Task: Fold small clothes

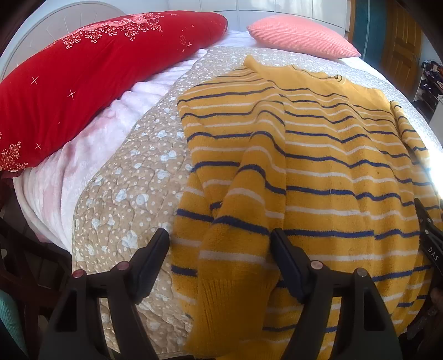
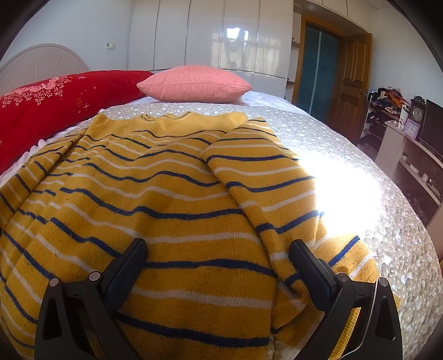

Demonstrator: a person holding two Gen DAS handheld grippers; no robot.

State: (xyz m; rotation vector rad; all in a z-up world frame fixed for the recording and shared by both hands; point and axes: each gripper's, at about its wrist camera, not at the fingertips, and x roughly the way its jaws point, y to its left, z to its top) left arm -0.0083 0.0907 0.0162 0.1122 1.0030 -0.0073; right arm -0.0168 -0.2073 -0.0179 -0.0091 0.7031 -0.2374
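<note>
**Striped sweater spread on the bed, both grippers released above it**

Far left in the left wrist view, a red pillow (image 1: 91, 80) with pink flower print lies along the bed's edge, against a white headboard (image 1: 55, 25). Just beside it a pale pink blanket (image 1: 91, 144) runs down the mattress, partly under a beige quilt (image 1: 133, 193) dotted with white.

On the quilt lies the sweater (image 1: 318, 155), yellow with navy and white stripes, collar away from the cameras and hem toward them. Its left sleeve (image 1: 238, 221) is folded in over the body and runs down to a ribbed cuff at the near edge. The left gripper (image 1: 220, 249) hangs over that sleeve with its jaws wide apart, one finger over the quilt, the other over the sweater; it grips nothing.

Beyond the collar a coral pillow (image 1: 301, 36) rests at the head of the bed.

In the right wrist view the right gripper (image 2: 218, 260) is likewise spread open above the lower body of the sweater, nothing between its fingers. The right sleeve (image 2: 265, 188) is laid along the sweater's right side, its lower end just by the right-hand finger. Right of that, sunlight glares on the quilt. Farther right stand a wooden door (image 2: 351, 83) and a shelf with a clock (image 2: 416, 113)
</note>
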